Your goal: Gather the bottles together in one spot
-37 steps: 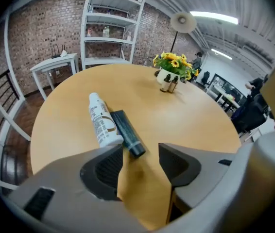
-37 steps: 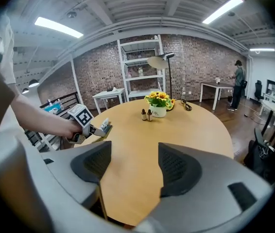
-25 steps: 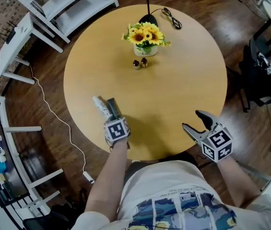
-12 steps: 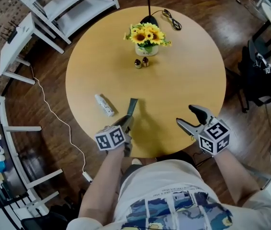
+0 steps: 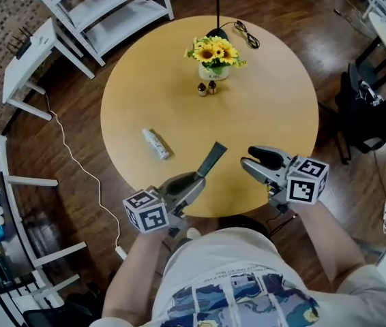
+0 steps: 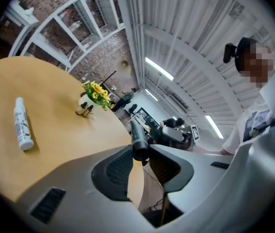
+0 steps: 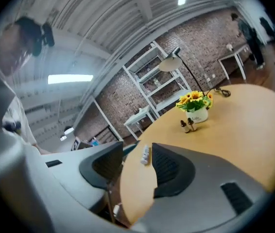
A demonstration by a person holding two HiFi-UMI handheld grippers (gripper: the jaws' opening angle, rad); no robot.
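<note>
The round, light wooden worktop (image 5: 275, 107) carries few things. A white bottle (image 5: 155, 144) lies on its side to the left of the left tongs (image 5: 215, 152), well apart from them. Far ahead of both the left and the right tongs (image 5: 253, 159), a white pot of sunflowers (image 5: 214, 71) stands near the far rim. Two small dark bottles (image 5: 206, 88) stand upright side by side just beside the pot, on its tongs-facing side. Beyond the pot, a black lamp base (image 5: 215, 33) and a coiled black cable (image 5: 246, 34) rest at the far edge.

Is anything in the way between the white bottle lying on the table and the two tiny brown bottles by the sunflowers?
No, nothing visible. Only bare table lies between the white bottle and the two brown bottles. The flower pot stands just beyond them, not in the path.
</note>
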